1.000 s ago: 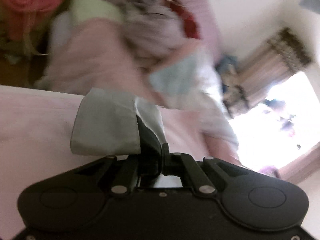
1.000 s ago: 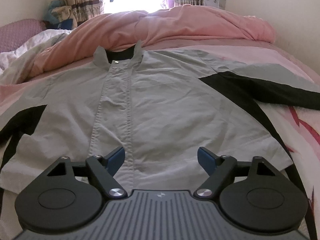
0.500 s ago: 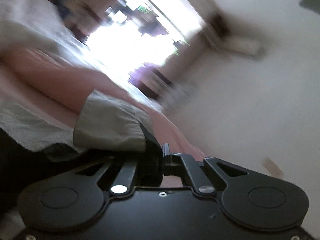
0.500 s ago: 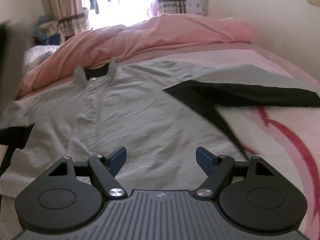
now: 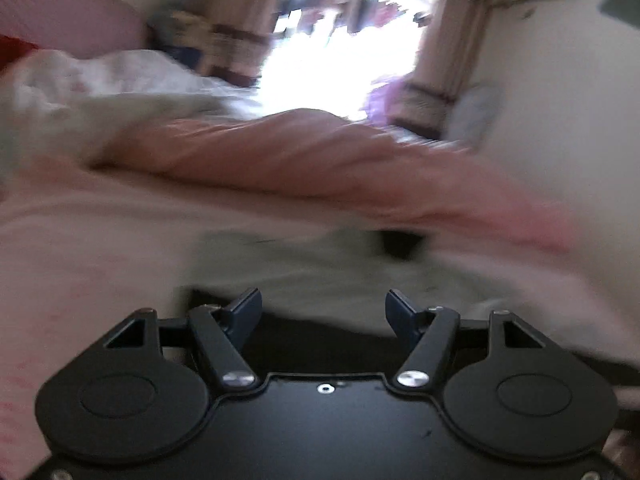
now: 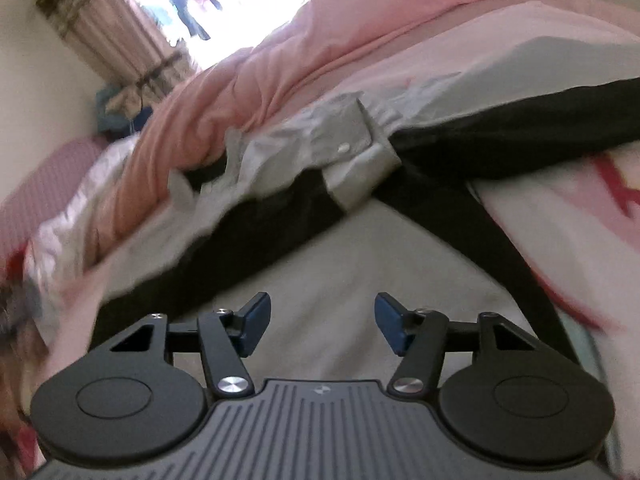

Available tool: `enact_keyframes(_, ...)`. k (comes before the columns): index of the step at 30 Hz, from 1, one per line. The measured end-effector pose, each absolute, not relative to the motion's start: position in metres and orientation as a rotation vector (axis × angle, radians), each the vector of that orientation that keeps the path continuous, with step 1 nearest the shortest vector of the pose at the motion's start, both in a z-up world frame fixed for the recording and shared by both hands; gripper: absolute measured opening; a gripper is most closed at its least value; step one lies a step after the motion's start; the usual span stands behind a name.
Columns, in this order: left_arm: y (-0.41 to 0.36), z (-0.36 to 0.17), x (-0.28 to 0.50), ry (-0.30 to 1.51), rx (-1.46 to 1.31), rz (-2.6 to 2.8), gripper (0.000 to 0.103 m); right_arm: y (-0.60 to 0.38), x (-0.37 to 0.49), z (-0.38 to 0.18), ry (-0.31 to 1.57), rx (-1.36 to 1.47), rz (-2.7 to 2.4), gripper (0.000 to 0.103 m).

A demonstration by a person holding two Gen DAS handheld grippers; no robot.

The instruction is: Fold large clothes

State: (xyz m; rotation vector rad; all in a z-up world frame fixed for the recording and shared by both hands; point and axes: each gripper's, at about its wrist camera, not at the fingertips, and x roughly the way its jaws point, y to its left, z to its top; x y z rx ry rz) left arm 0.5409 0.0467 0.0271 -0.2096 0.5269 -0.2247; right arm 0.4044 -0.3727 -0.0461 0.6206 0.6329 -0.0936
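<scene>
Pink duvet (image 6: 304, 60) is lying bunched along the bed's far edge, just beyond the collar. Grey-and-black shirt (image 6: 360, 248) is lying spread mid-bed, one sleeve cuff (image 6: 352, 160) folded across its chest. Left gripper (image 5: 323, 308): jaws opening, nothing between. Right gripper (image 6: 322, 322): jaws closing, empty, over the shirt's front.
</scene>
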Motion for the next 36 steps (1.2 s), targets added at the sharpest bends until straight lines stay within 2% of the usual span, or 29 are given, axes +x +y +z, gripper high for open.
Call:
enact_keyframes(4, 0.086, -0.003, 0.553, 0.594, -0.249, -0.184, 0.067, -0.395, 0.434, -0.062, 0.58, 0.769, -0.149, 0.072)
enact_keyframes(7, 0.077, -0.018, 0.571, 0.62, -0.249, -0.182, 0.067, -0.405, 0.45, -0.069, 0.525, 0.883, -0.164, 0.073)
enact_keyframes(9, 0.071, -0.022, 0.581, 0.634, -0.254, -0.183, 0.067, -0.406, 0.46, -0.071, 0.514, 0.893, -0.181, 0.066)
enact_keyframes(10, 0.065, -0.02, 0.579, 0.64, -0.253, -0.185, 0.067, -0.404, 0.464, -0.069, 0.528, 0.884, -0.185, 0.031)
enact_keyframes(11, 0.055, -0.015, 0.582, 0.643, -0.252, -0.189, 0.067, -0.403, 0.467, -0.065, 0.562, 0.873, -0.181, 0.007)
enact_keyframes(16, 0.043, -0.015, 0.585, 0.618, -0.25, -0.236, 0.069, -0.385, 0.435, -0.034, 0.483, 0.745, -0.179, 0.005)
enact_keyframes(20, 0.045, -0.034, 0.597, 0.705, -0.228, -0.198, 0.069, -0.389, 0.437, -0.056, 0.558, 0.707, -0.251, 0.006)
enact_keyframes(22, 0.047, -0.047, 0.604, 0.742, -0.207, -0.183, 0.069, -0.395, 0.437, -0.068, 0.584, 0.704, -0.266, 0.008)
enact_keyframes(24, 0.048, -0.047, 0.603, 0.732, -0.187, -0.19, 0.07, -0.393, 0.429, -0.063, 0.566, 0.664, -0.28, 0.015)
enact_keyframes(25, 0.049, -0.044, 0.603, 0.734, -0.185, -0.195, 0.07, -0.391, 0.424, -0.057, 0.559, 0.632, -0.312, 0.023)
enact_keyframes(26, 0.051, -0.038, 0.601, 0.729, -0.194, -0.201, 0.07, -0.387, 0.419, -0.048, 0.531, 0.602, -0.34, 0.026)
enact_keyframes(30, 0.052, -0.018, 0.593, 0.672, -0.218, -0.239, 0.075, -0.367, 0.409, -0.019, 0.404, 0.509, -0.285, 0.026)
enact_keyframes(36, 0.033, -0.028, 0.599, 0.694, -0.139, -0.241, 0.077, -0.348, 0.446, -0.036, 0.521, 0.456, -0.211, 0.026)
